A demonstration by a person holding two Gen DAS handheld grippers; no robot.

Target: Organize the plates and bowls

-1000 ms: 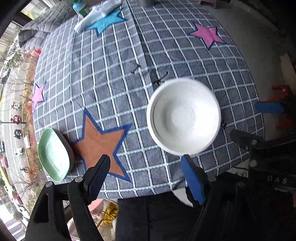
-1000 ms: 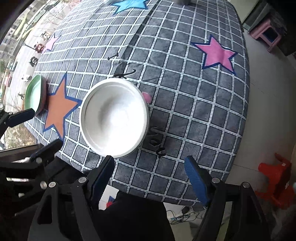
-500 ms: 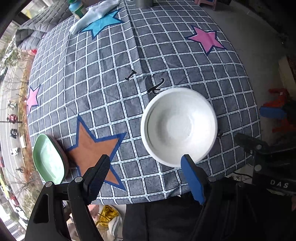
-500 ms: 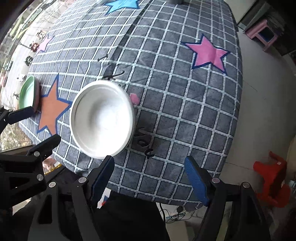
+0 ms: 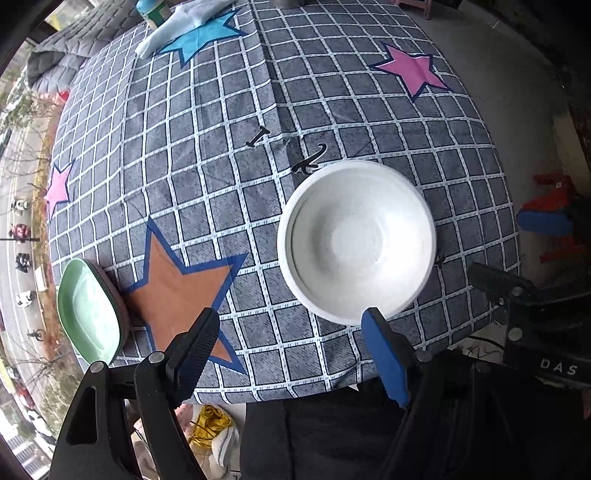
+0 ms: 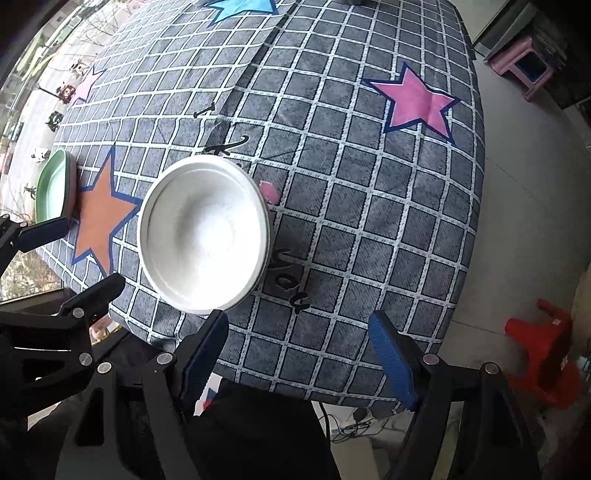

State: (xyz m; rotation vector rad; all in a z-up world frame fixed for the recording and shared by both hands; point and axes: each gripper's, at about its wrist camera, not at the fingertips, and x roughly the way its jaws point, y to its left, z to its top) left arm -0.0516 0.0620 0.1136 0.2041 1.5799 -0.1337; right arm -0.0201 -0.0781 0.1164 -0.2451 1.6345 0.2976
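Note:
A white bowl (image 5: 356, 242) (image 6: 203, 232) stands upright on the checked tablecloth (image 5: 207, 155) near the table's front edge. A pale green plate (image 5: 88, 312) (image 6: 51, 186) lies at the left edge, on top of a darker plate whose rim shows beside it. My left gripper (image 5: 291, 343) hangs open above the front edge, between plate and bowl, with nothing in its jaws. Its right fingertip (image 5: 384, 354) overlaps the bowl's near rim in the left wrist view. My right gripper (image 6: 299, 347) is open and empty, just right of the bowl.
A pale cloth (image 5: 184, 18) and a green-capped bottle (image 5: 151, 11) lie at the table's far side. A red stool (image 6: 546, 354) and a pink stool (image 6: 528, 66) stand on the floor to the right. Dark clothing of a person fills the bottom of both views.
Both views have drifted only slightly. The bowl and the plates lie where they were, and both grippers stay open.

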